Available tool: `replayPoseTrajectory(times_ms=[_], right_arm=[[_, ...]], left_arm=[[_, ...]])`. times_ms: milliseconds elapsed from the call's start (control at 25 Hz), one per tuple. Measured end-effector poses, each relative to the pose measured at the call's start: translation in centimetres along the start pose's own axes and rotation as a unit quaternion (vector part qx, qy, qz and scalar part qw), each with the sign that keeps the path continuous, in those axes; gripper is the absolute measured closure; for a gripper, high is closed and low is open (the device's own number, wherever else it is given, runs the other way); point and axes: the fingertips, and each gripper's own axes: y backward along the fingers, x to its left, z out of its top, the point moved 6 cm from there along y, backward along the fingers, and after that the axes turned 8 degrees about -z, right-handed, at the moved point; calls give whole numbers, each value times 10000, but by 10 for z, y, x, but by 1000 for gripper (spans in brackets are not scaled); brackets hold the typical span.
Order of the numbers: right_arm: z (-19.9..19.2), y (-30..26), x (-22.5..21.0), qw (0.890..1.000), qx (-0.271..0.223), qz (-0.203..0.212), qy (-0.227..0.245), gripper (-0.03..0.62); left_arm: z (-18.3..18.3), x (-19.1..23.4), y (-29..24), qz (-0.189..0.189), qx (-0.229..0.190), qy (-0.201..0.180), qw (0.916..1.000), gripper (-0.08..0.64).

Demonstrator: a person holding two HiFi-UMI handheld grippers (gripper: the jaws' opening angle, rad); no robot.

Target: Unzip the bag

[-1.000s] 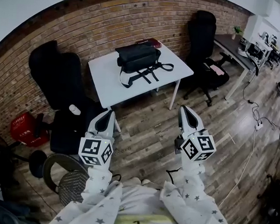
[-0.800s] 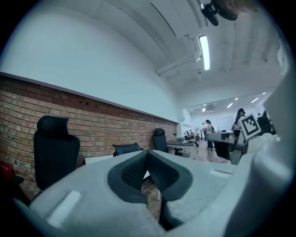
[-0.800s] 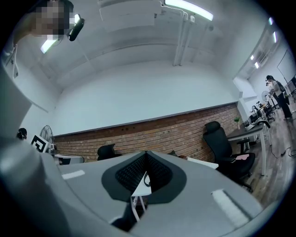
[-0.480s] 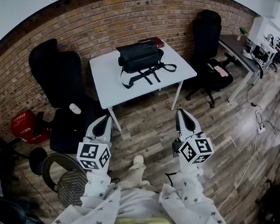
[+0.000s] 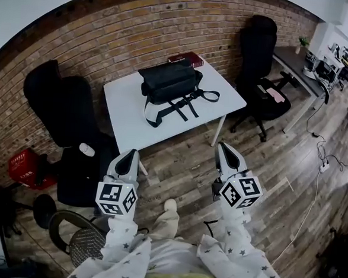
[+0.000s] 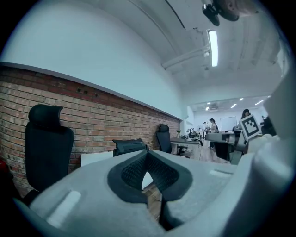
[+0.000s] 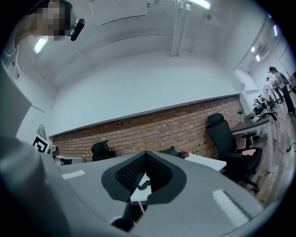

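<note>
A black bag (image 5: 169,80) with loose straps lies on the white table (image 5: 126,102) by the brick wall. The bag (image 6: 130,146) also shows in the left gripper view beyond the jaw tips, and its top edge (image 7: 170,151) peeks over the jaws in the right gripper view. My left gripper (image 5: 131,154) is shut and empty, held over the floor short of the table's near edge. My right gripper (image 5: 222,148) is shut and empty too, off the table's near right corner. Both point level toward the table.
Black office chairs stand left of the table (image 5: 63,107) and at its right (image 5: 258,49). A red book (image 5: 186,59) lies behind the bag. A red basket (image 5: 25,163) sits at the left, a desk (image 5: 295,64) at the far right. People stand far off (image 6: 212,125).
Both grippers and the view have moved toward the table. The table and bag now appear larger and nearer. Jaws of both stay shut.
</note>
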Motion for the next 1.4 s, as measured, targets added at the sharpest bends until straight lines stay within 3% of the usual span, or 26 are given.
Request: replayPoseTrajectory(times_ms=[600,920,1400], right_arm=[[-3,-156,-22,9998,191,97,22,588],[-11,-209,-24,9992,316,213,87,588],[-41,-283,-20,9933,817,815,10,588]], left_arm=[[13,96,-117,52,-7,210,9998,561],[12,132,-156,28,42,314,9995,561],[-6,167,-184,476,220,659,9964,561]])
